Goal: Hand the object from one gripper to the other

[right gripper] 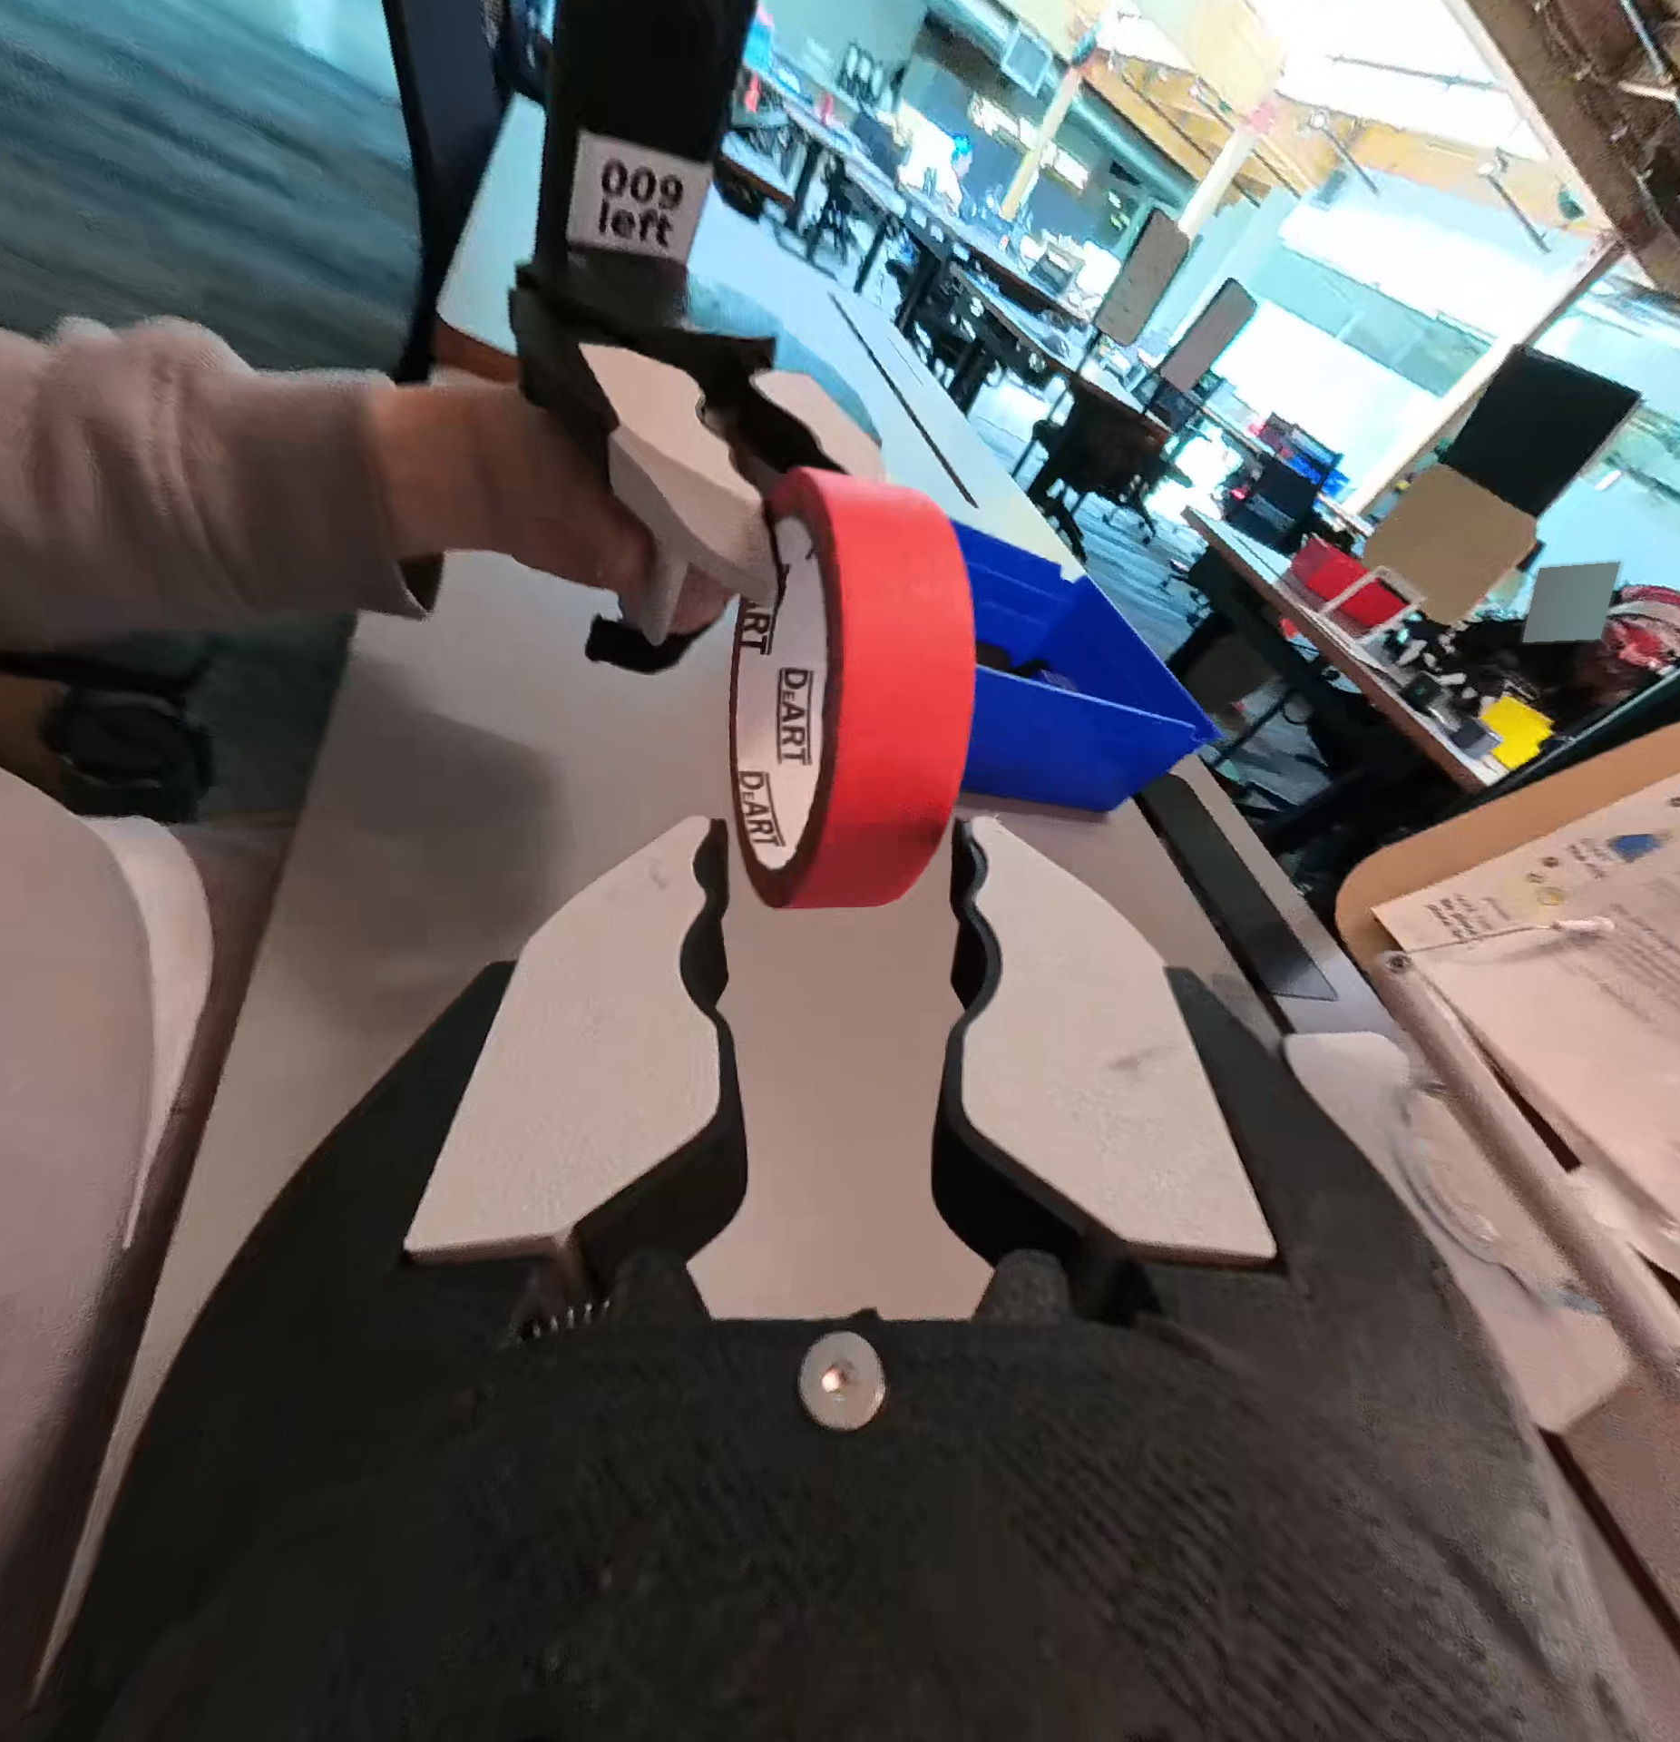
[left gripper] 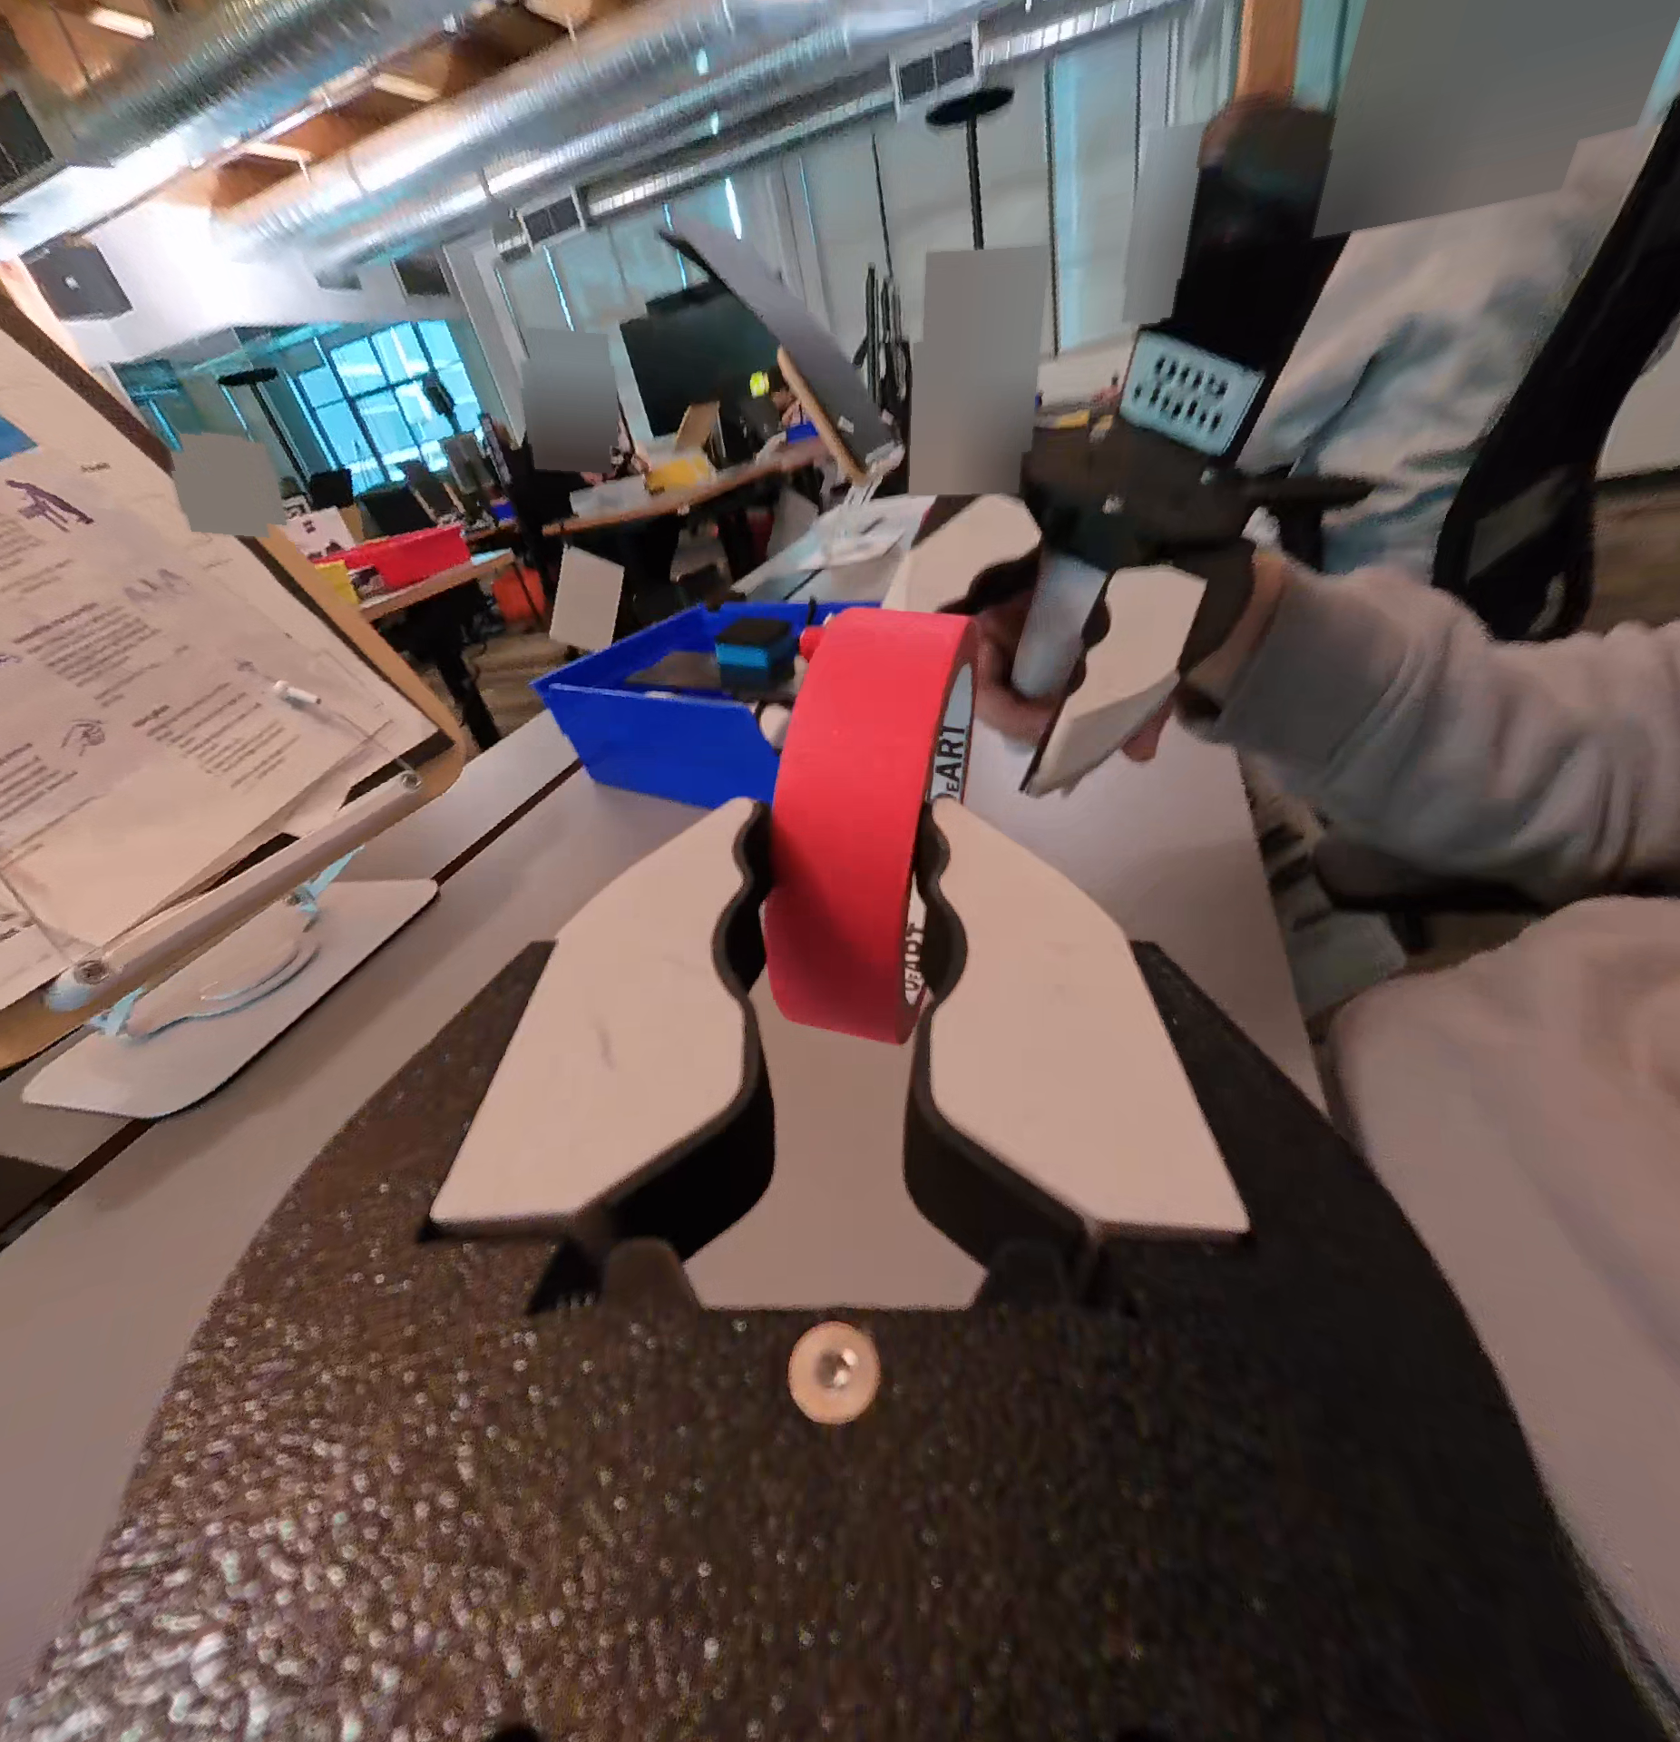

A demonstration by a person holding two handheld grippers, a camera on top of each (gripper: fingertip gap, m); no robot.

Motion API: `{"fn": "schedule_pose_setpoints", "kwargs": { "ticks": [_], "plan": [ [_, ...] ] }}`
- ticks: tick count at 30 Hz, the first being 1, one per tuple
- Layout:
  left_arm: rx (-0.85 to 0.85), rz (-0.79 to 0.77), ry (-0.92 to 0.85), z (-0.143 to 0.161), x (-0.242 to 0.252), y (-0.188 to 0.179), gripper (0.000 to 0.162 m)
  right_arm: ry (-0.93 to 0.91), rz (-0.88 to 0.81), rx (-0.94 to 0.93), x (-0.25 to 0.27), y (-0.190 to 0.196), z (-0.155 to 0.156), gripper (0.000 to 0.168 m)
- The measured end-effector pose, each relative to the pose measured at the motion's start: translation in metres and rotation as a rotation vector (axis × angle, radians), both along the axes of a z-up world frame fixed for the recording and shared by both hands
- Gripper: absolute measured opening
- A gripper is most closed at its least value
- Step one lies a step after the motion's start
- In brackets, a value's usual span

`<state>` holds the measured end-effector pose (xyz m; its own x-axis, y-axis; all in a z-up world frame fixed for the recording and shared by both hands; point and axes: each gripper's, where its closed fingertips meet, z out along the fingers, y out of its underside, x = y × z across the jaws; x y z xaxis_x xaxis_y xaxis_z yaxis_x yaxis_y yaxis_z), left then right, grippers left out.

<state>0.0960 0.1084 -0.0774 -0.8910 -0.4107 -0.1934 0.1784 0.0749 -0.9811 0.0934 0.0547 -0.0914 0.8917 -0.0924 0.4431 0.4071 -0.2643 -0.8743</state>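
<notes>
my left gripper (left gripper: 841,905) pinches the red tape (left gripper: 864,811) on edge above the table (left gripper: 1128,848), leaving its far rim free for my spread right gripper (right gripper: 836,839) (rim between its tips, not clamped).

Tape roll (left gripper: 850,829) (right gripper: 897,698): red outer band, white inner core carrying black print, thin dark edge line. Left gripper (left gripper: 841,829) (right gripper: 780,471) and right gripper (right gripper: 836,848) (left gripper: 1044,603): pale grey finger faces on black wavy-edged pads, mounted on black speckled bodies with a silver screw each. Bin (left gripper: 648,726) (right gripper: 1072,716) solid blue; table (left gripper: 1128,848) (right gripper: 497,754) plain light grey; sleeve (left gripper: 1477,716) (right gripper: 186,471) pale beige-grey; paper sheet (left gripper: 129,641) (right gripper: 1590,952) white with dark text and blue-purple figures, on a tan board.
</notes>
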Motion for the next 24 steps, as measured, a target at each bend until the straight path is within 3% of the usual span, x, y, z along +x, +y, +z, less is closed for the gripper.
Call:
{"fn": "schedule_pose_setpoints", "kwargs": {
  "ticks": [1,3,9,10,12,16,18,21,24],
  "plan": [
    [-0.026,-0.021,0.007,0.003,-0.002,0.000,0.029,0.014,0.008,0.024,0.000,0.001,0.002,0.042],
    [-0.047,-0.054,0.002,0.005,-0.006,-0.002,0.029,0.021,0.027,0.062,-0.001,0.004,0.006,0.030],
    [-0.075,-0.069,0.023,0.003,-0.006,0.001,0.033,-0.155,-0.015,0.050,0.001,0.007,0.011,0.029],
    [-0.103,-0.080,0.045,0.005,-0.007,0.002,0.037,-0.229,-0.054,0.031,0.004,0.008,0.011,0.029],
    [-0.168,-0.125,0.125,0.011,-0.010,0.001,0.065,-0.438,-0.129,-0.002,0.010,0.009,0.014,0.028],
    [-0.191,-0.134,0.340,-0.003,0.001,0.007,0.099,-0.836,-0.192,-0.144,0.015,0.011,0.005,0.028],
    [-0.214,-0.132,0.437,-0.009,0.008,0.010,0.103,-0.944,-0.185,-0.161,0.013,0.014,0.002,0.028],
    [-0.186,-0.075,0.450,-0.021,0.018,0.012,0.106,-0.986,-0.139,-0.139,0.004,0.019,0.000,0.028],
    [-0.137,-0.120,0.472,-0.029,0.011,0.005,0.117,-1.030,-0.129,-0.126,-0.002,0.023,0.002,0.028]
  ]
}}
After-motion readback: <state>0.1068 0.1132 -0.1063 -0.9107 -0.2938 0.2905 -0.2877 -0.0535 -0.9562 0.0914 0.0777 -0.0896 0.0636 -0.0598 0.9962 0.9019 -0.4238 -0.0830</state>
